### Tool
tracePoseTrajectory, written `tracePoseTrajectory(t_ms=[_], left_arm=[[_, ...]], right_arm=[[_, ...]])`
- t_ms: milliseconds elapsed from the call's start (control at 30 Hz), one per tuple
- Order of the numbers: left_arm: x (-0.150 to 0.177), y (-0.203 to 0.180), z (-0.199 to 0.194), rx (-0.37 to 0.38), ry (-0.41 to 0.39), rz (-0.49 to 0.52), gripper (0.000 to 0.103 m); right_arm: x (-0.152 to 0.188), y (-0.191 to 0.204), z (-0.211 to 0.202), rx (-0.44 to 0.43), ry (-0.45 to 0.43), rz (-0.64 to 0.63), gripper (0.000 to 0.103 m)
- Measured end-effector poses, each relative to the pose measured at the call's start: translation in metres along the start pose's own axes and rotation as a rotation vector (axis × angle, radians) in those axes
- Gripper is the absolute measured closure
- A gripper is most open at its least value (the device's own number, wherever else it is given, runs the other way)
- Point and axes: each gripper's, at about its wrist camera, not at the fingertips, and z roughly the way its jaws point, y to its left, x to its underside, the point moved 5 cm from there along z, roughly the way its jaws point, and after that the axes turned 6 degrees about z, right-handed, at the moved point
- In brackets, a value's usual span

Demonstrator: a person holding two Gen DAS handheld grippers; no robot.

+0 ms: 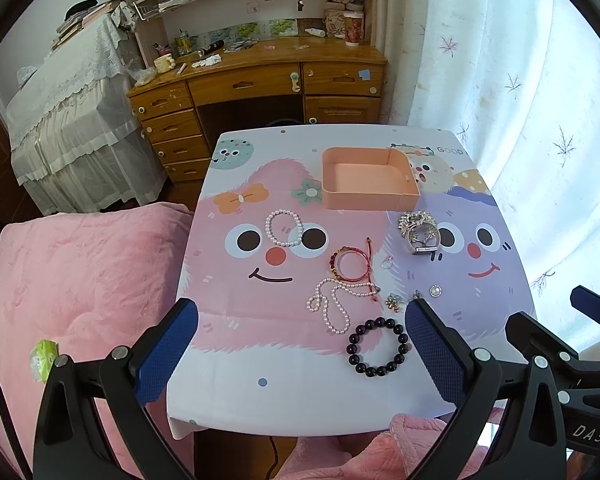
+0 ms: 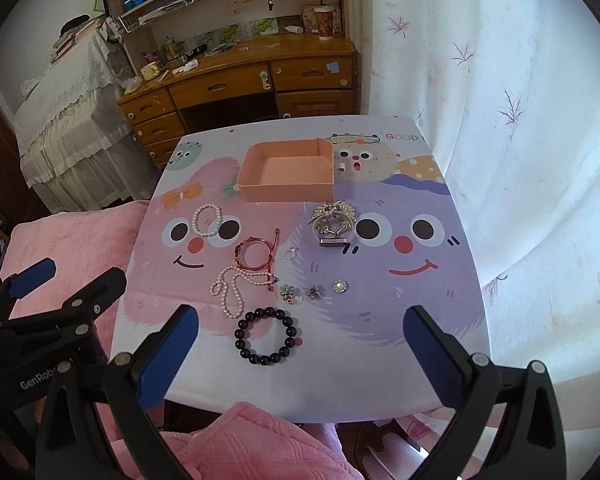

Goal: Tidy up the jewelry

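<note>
- The left hand-held gripper (image 1: 302, 344) is hovering over the near edge of the table (image 1: 300, 404) with its blue fingers (image 1: 168, 352) spread wide and nothing between them.
- The right hand-held gripper (image 2: 300, 350) is hanging beside it, equally wide open and empty.
- Nothing is lying in the peach tray (image 2: 286, 172) at the far side of the table, so sorting is apparently only beginning.
- The dark bead bracelet (image 2: 266, 336) is lying nearest, just ahead of both grippers, making it the sensible first pick.
- For a clean grab, I would be lowering one finger inside the loop and one outside, pinching a single bead run rather than the whole ring.
- The pearl necklace (image 2: 236, 286) is lying just beyond, near the bracelet; its loose coils are likely to snag, so descending straight down is advisable.
- The red bangle (image 2: 254, 256), pearl bracelet (image 2: 208, 220), silver brooch pile (image 2: 334, 220) and small rings (image 2: 300, 294) are waiting farther out.
</note>
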Motion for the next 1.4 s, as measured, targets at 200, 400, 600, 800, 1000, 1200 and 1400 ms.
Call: tracePoseTrajectory(t_ms=[200, 400, 600, 800, 1000, 1200, 1400], left_arm=[[0.002, 0.000, 0.001, 0.001, -0.001, -0.001, 0.001], [0.002, 0.000, -0.001, 0.010, -0.008, -0.001, 0.001], [0.002, 0.002, -0.001, 0.016, -0.012, -0.006, 0.001], [-0.002, 0.000, 0.000, 0.014, -0.009, -0.007, 0.001], [-0.002, 0.000, 0.000, 0.015, -0.009, -0.007, 0.001], [-0.004, 0.000, 0.000, 0.012, -0.010, -0.006, 0.001], [-0.010, 0.003, 0.001, 0.022, -0.009, -0.021, 0.001]], right_arm=[[0.002, 0.002, 0.000, 0.002, -0.001, 0.000, 0.000], [0.002, 0.003, 0.000, 0.003, -0.003, 0.001, 0.000], [0.002, 0.003, 0.000, 0.003, -0.002, 0.000, 0.000], [0.002, 0.003, 0.000, 0.004, -0.004, -0.002, 0.000], [0.001, 0.003, 0.000, 0.004, -0.002, -0.002, 0.000], [0.001, 0.005, 0.000, 0.003, -0.004, -0.004, 0.000], [-0.001, 0.009, 0.001, -0.009, -0.005, -0.006, 0.000]])
